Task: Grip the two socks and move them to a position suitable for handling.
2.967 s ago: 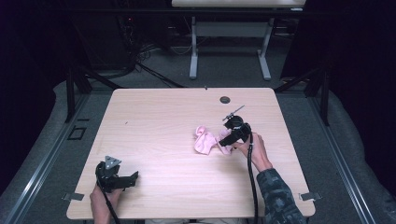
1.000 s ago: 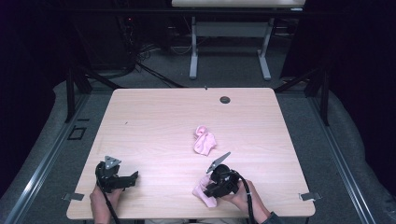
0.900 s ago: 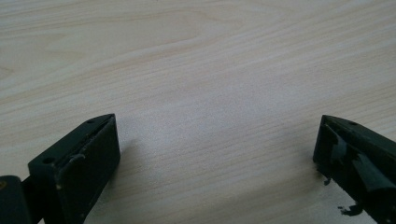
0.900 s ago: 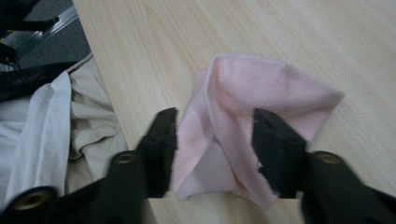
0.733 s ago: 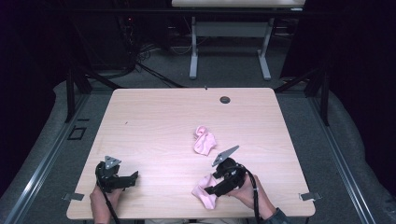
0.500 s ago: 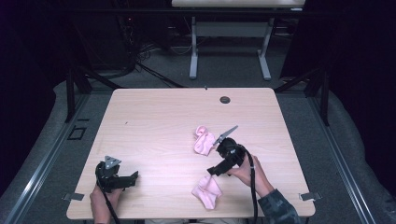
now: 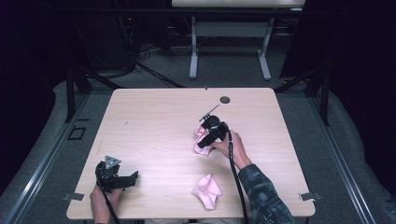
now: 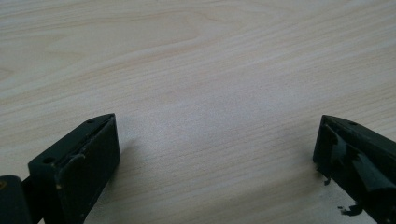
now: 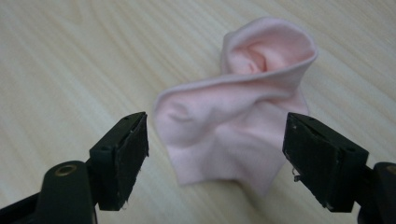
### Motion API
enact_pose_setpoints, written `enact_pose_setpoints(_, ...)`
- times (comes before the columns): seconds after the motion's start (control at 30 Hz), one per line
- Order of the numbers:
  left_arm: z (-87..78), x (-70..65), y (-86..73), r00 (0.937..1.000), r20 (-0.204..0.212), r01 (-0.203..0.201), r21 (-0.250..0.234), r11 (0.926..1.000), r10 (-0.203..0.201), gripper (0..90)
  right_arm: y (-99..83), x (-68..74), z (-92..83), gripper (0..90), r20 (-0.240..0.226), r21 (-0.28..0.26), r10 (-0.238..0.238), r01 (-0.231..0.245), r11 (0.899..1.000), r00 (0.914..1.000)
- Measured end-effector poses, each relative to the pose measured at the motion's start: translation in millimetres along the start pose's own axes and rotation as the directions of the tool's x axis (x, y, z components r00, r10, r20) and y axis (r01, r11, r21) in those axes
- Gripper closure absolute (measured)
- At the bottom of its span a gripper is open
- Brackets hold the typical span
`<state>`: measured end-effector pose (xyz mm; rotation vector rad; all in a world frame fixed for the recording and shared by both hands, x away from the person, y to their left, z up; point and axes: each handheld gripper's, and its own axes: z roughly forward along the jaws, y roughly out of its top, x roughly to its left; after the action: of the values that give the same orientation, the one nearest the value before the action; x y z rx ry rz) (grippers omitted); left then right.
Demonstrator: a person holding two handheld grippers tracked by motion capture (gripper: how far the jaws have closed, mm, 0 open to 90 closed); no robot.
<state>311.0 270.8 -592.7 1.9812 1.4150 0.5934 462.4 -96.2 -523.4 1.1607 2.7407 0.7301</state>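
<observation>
A soft, crumpled pink sock [image 9: 238, 126] lies mid-table on pale wood grain table [image 7: 154, 121], just ahead of the right gripper [image 9: 215, 158], whose jaws, lately closing a little, stand apart around nothing. A second pink sock [image 7: 208, 190] lies near the front edge; the left gripper [image 8: 215, 154] gapes empty.

Bright lit tabletop, dark surroundings; soft shadows, close views slightly blurred

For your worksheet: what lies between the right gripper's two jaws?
The high pink sock, crumpled on the table, seen in the right gripper view; the right gripper is open.
</observation>
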Motion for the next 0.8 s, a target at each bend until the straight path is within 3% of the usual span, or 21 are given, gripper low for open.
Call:
enact_pose_setpoints(0.13,0.0,0.0,0.0,1.0000,0.000,-0.001,0.000,1.0000,0.001,0.5,9.1,-8.7,14.3,26.6,0.002,0.001,0.034,-0.034,0.999,0.9994)
enact_pose_setpoints(0.23,0.0,0.0,0.0,1.0000,0.000,0.000,0.000,1.0000,0.000,0.5,12.8,-13.1,25.4,37.4,0.033,0.030,0.037,-0.038,0.999,0.9988)
enact_pose_setpoints(0.37,0.0,0.0,0.0,1.0000,0.000,-0.001,0.000,1.0000,0.001,0.5,10.1,-18.0,35.5,50.3,0.025,0.040,0.066,-0.067,0.997,0.9975)
enact_pose_setpoints(0.4,0.0,0.0,0.0,1.0000,0.000,-0.001,0.000,1.0000,0.001,0.5,9.4,-18.1,36.2,52.4,0.028,0.027,0.074,-0.075,0.997,0.9968)
enact_pose_setpoints(0.43,0.0,0.0,0.0,1.0000,0.000,0.000,0.000,1.0000,0.000,0.5,10.3,-19.9,34.2,55.9,0.028,0.054,0.053,-0.055,0.997,0.9982)
enact_pose_setpoints(0.63,0.0,0.0,0.0,1.0000,0.000,0.000,0.000,1.0000,0.000,0.5,4.8,-22.1,34.9,83.2,0.036,0.003,0.070,-0.070,0.998,0.9969)
enact_pose_setpoints(0.8,0.0,0.0,0.0,1.0000,0.000,-0.001,0.000,1.0000,0.001,0.5,0.1,-20.8,27.4,85.6,0.023,-0.011,0.071,-0.071,0.997,0.9972)
